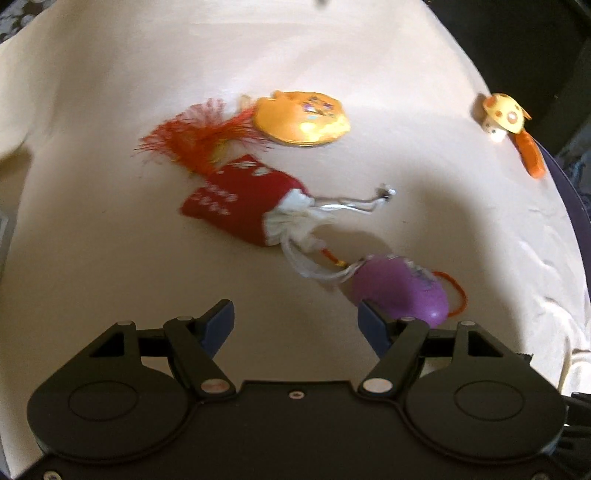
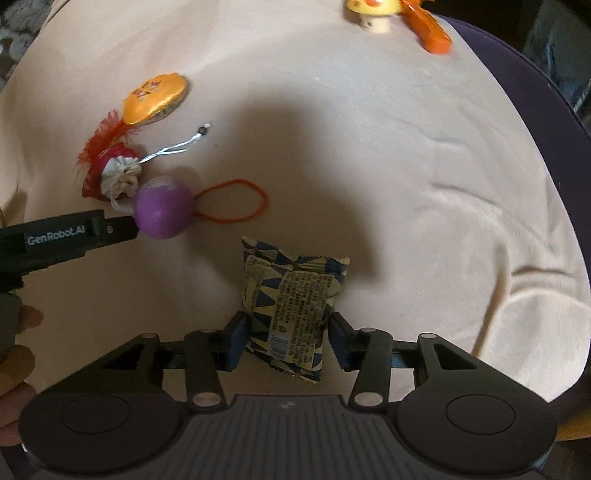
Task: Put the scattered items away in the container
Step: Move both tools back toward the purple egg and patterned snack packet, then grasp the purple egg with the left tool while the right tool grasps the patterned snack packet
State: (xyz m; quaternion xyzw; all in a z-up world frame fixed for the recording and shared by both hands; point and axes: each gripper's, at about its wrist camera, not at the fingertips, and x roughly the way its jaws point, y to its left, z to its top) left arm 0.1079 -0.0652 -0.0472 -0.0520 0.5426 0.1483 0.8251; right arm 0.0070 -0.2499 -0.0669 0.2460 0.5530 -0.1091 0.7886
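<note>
Here snack packet (image 2: 291, 310) between right gripper (image 2: 287, 338) fingers, touching.

Cream cloth (image 2: 406, 166): spread smooth over the surface, creased and wrinkled toward the right side. Dark purple edge (image 2: 524, 77): curved band showing beyond the cloth at right. Patterned dark-and-pale material (image 1: 14, 18): visible past the cloth's upper left corner, blurred.
</note>
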